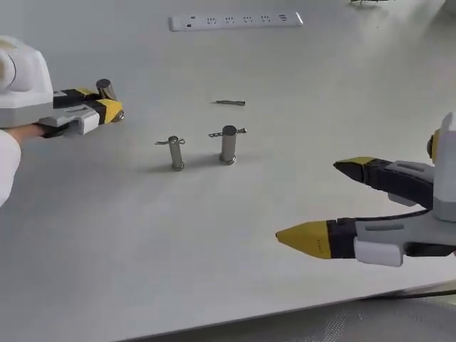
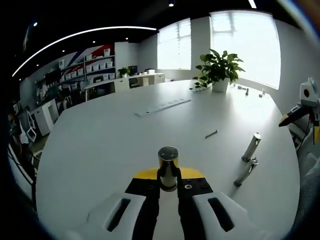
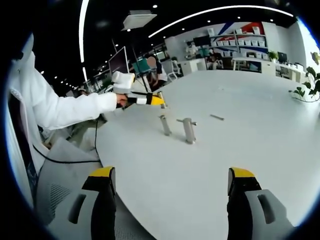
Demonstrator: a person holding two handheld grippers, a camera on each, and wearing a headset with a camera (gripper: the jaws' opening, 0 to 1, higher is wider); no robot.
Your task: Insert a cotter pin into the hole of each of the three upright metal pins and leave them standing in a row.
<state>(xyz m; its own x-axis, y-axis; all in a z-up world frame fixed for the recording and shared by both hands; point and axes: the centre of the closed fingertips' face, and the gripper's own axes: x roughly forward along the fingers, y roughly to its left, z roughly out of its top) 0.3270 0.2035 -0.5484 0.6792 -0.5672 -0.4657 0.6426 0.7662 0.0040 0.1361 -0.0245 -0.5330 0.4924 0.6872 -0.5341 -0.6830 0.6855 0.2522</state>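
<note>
Your left gripper (image 1: pixel 112 109) is clamping its jaws on a metal pin (image 2: pixel 168 156), holding it upright at the surface's (image 1: pixel 214 242) left side. Your right gripper (image 1: pixel 310 201) is hovering, jaws wide apart. The near pin (image 1: pixel 175 153) and the far pin (image 1: pixel 228 144) are standing side by side, each carrying a cotter pin. A loose cotter pin (image 1: pixel 231 102) is lying just behind them.

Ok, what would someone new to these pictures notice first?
A slim metal pin and a thicker metal pin stand side by side in the middle of the white table, each cross-pinned, with a spare cotter pin lying just behind them. At the left, the left hand-held gripper is shut on a third metal pin. The right hand-held gripper hangs open at lower right.
</note>
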